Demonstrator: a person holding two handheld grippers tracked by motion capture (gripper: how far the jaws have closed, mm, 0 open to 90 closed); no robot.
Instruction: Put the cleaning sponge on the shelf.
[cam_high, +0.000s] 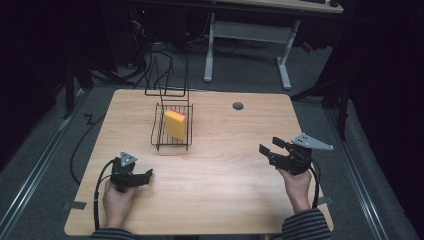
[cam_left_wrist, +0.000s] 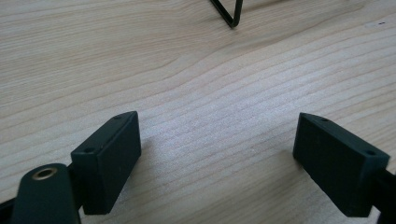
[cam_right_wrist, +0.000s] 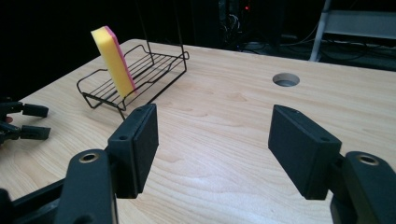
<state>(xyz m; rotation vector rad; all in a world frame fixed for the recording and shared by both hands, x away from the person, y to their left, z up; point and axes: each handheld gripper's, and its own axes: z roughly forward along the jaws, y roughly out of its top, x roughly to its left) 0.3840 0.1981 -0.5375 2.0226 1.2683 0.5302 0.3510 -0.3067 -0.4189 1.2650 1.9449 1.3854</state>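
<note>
Both hand-held grippers, left (cam_high: 148, 174) and right (cam_high: 267, 148), blocky black jaws apart, empty; spongy yellow slab (cam_high: 175, 124) upright in wire rack (cam_high: 159, 131).

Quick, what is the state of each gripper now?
Left gripper: open, holding nothing, low over the table.
Right gripper: open, holding nothing.

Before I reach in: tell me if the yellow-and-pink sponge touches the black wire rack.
Touching: in the right gripper view the sponge stands with its bottom edge on the rack's wires.
</note>
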